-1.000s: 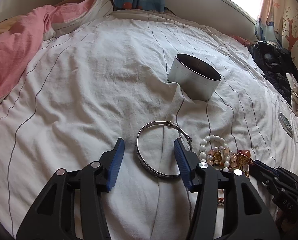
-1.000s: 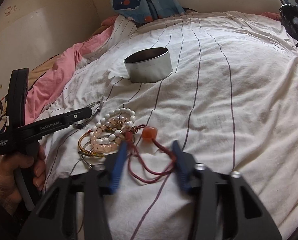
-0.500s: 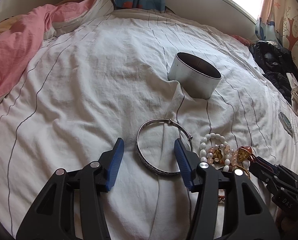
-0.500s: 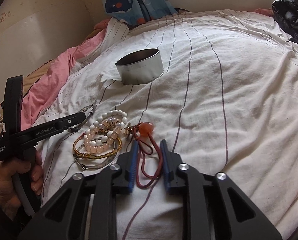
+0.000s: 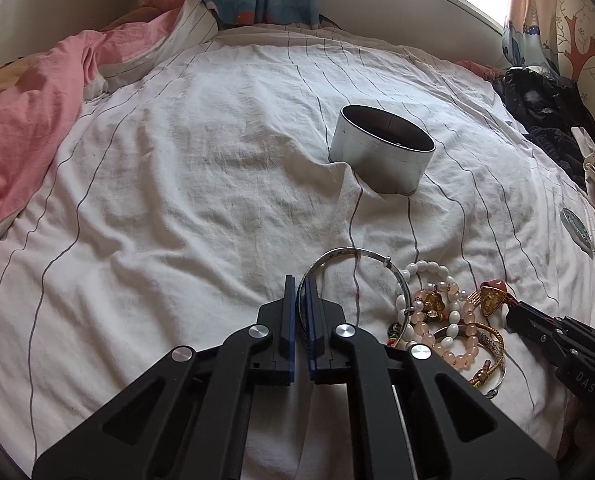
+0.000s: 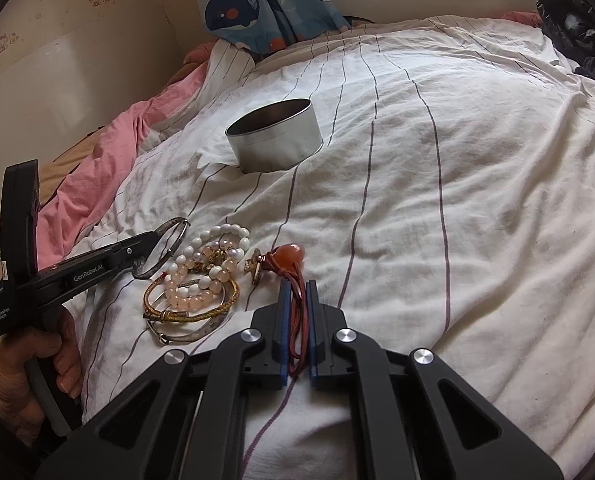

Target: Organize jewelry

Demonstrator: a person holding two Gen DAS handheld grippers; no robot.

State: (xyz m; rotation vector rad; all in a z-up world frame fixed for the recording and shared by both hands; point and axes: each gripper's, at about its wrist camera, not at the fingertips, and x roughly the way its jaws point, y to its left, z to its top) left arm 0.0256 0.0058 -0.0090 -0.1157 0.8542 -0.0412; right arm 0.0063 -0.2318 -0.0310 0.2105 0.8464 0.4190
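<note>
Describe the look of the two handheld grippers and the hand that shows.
Both the left gripper and the right gripper are matte black, with angular linkage arms, triangular cut-outs, round silver pivot pins and blue finger pads. White lettering marks the left one's side. The hand is bare; whether there is a sleeve cannot be told.

a thin silver metal bangle [image 5: 357, 264] stands tilted up off the white striped sheet, its near rim pinched. just beside it lies a heap of jewelry: a white bead bracelet [image 6: 217, 240], a pale pink bead bracelet [image 6: 193, 296], a braided gold bangle [image 6: 193, 312] and a flat silver bangle [image 6: 193, 332], overlapping. a dark red cord necklace [image 6: 297, 320] with an orange stone pendant [image 6: 291, 254] trails from the heap. further up the bed sits an open round silver tin [image 5: 381, 156], upright, well apart from the heap.
</note>
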